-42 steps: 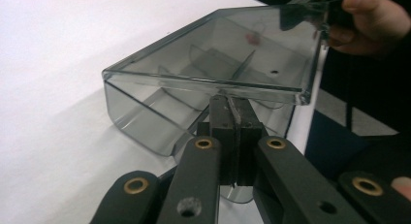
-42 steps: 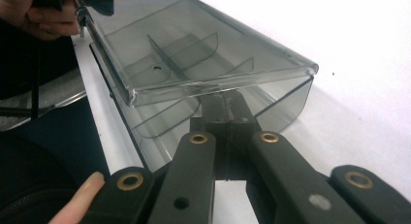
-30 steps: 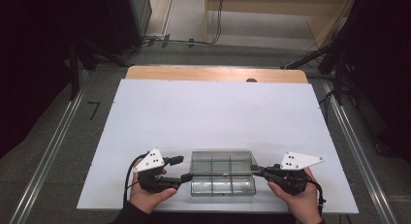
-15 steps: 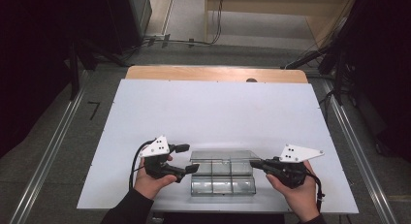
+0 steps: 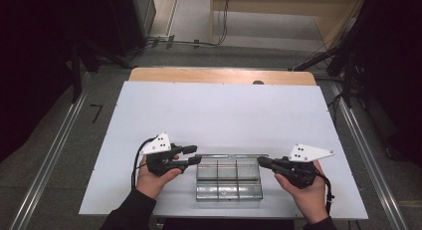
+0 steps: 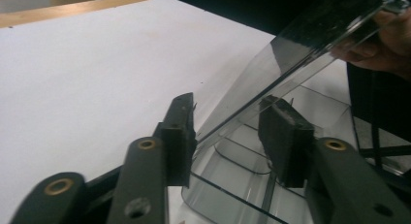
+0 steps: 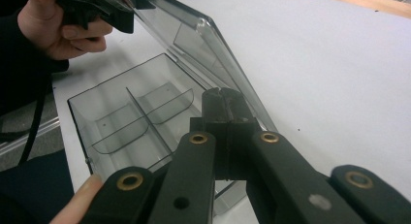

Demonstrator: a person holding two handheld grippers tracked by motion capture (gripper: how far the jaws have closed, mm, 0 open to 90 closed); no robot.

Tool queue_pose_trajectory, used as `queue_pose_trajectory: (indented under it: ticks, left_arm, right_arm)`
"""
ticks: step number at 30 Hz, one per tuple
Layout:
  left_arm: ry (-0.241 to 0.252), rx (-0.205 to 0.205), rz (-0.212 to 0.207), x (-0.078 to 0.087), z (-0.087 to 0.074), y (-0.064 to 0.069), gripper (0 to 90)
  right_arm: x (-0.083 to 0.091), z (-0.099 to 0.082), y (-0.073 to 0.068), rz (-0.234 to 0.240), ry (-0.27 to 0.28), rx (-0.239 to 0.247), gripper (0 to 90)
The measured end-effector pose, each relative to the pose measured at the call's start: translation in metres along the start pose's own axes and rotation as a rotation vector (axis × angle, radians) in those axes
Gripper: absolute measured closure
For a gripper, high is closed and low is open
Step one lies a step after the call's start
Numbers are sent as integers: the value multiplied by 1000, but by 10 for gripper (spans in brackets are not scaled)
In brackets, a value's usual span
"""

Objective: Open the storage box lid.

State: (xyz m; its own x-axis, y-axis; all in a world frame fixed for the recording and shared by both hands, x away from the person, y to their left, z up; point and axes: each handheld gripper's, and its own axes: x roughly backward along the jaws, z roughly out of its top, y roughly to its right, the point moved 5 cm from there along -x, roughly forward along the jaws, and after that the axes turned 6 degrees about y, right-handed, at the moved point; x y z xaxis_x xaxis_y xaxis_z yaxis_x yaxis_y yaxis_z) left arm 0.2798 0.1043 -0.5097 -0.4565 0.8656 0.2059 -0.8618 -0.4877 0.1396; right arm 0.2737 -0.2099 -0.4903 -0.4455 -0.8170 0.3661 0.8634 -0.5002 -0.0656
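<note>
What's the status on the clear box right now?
Left gripper just been closing, jaws straddling the raised lid edge, pads not clearly pressing. Right gripper shut at the lid's other end. Clear compartment box open, compartments empty. White table: nothing obstructing.

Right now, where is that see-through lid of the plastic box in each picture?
High view: the clear lid lies bottom centre, along the box's far edge.
Left gripper view: it slants from centre to upper right.
Right gripper view: it rises from centre to upper left.
Shared landmark: the compartment box.
</note>
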Motion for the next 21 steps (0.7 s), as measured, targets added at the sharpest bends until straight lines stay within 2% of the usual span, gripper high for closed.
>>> queue_pose_trajectory:
  ticks: [2, 7, 11, 14, 17, 21]
  left_arm:
    - [-9, -7, -16, -2, 0, 0, 647]
    - [1, 6, -10, -3, 0, -2, 678]
    - [6, 16, -2, -2, 1, -4, 698]
    - [25, 39, 9, -1, 2, -8, 709]
    - [21, 54, 11, -2, 1, -9, 721]
    - [27, 54, 8, -4, 1, -10, 728]
  right_arm:
    - [0, 0, 2, 0, -1, -1, 878]
    - [2, -3, 5, 9, -13, -2, 873]
    - [1, -1, 8, 1, -2, -21, 723]
    - [-1, 1, 10, -5, -4, -22, 612]
    - [0, 3, 13, -6, 2, -30, 604]
    - [0, 3, 21, -34, 4, -56, 564]
